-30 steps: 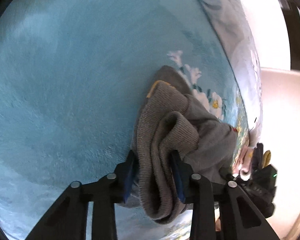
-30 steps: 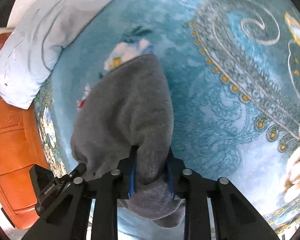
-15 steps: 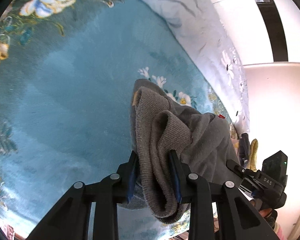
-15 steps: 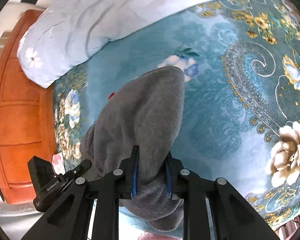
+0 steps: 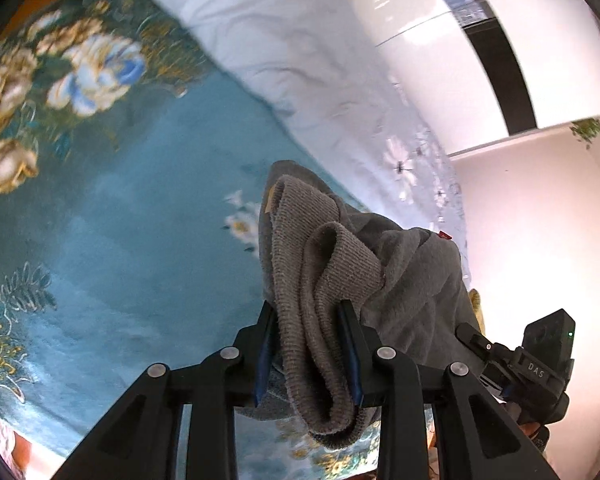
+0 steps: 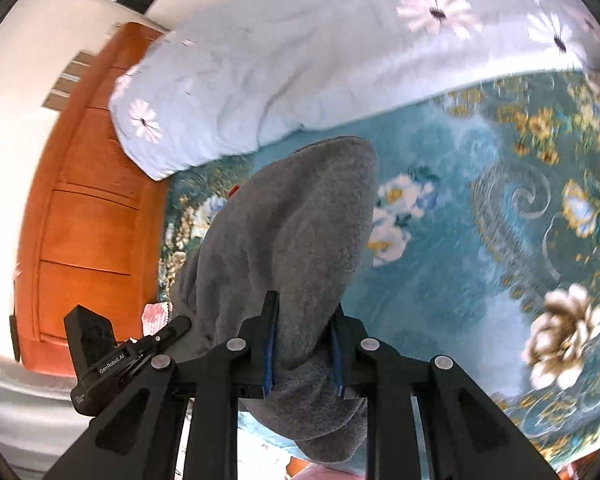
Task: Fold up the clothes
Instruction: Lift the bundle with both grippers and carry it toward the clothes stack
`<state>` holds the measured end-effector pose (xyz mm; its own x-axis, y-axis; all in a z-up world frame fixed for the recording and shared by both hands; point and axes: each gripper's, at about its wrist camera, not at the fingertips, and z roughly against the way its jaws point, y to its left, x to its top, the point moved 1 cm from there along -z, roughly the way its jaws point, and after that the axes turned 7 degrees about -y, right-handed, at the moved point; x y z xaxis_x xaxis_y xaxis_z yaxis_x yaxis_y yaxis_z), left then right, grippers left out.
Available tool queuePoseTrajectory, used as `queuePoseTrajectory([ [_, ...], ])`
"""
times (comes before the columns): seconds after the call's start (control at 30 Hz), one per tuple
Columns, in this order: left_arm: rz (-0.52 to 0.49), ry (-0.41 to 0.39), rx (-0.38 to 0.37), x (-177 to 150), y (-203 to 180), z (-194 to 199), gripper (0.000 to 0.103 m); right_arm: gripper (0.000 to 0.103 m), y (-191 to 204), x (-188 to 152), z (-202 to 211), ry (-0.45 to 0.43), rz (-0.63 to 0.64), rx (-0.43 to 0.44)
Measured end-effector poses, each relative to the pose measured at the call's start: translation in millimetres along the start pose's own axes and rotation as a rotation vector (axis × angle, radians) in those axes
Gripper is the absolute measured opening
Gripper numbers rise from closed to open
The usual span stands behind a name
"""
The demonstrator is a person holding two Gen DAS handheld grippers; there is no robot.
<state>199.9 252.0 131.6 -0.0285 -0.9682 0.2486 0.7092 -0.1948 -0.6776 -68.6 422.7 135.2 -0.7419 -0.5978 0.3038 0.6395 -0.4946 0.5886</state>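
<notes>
Hanging bunched above the teal floral bedspread (image 5: 131,248), the grey fleece garment (image 6: 295,232) shows a ribbed knit cuff (image 5: 320,280) clamped in the left gripper (image 5: 308,344); the right gripper (image 6: 302,344) is clamped on a plush fold, beside a pale daisy-print quilt (image 6: 300,60).

Two wrist fisheyes, angled down, close over teal bedspread (image 5: 131,248), sharing grey garment (image 6: 300,232)
</notes>
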Motion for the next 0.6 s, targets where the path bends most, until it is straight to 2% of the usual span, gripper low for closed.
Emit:
queuePoseTrajectory([
  [0.13, -0.019, -0.072, -0.009, -24.0, -47.0, 9.3, 0.032, 0.022, -15.1, 17.0, 48.1, -0.039, 0.067, 0.053],
  [0.27, -0.006, -0.14, -0.008, -62.6, -93.8, 13.7, 0.032, 0.022, -38.2, 30.1, 93.5, -0.058, 0.123, 0.1],
  [0.43, 0.047, -0.142, -0.021, -110.2, -141.9, 2.5, 0.032, 0.022, -70.1, 31.7, 148.8, -0.086, 0.164, 0.125],
  [0.6, -0.006, -0.122, -0.025, -131.5, -188.2, -2.6, 0.032, 0.022, -101.1, 25.5, 192.4, -0.128, 0.142, 0.14],
])
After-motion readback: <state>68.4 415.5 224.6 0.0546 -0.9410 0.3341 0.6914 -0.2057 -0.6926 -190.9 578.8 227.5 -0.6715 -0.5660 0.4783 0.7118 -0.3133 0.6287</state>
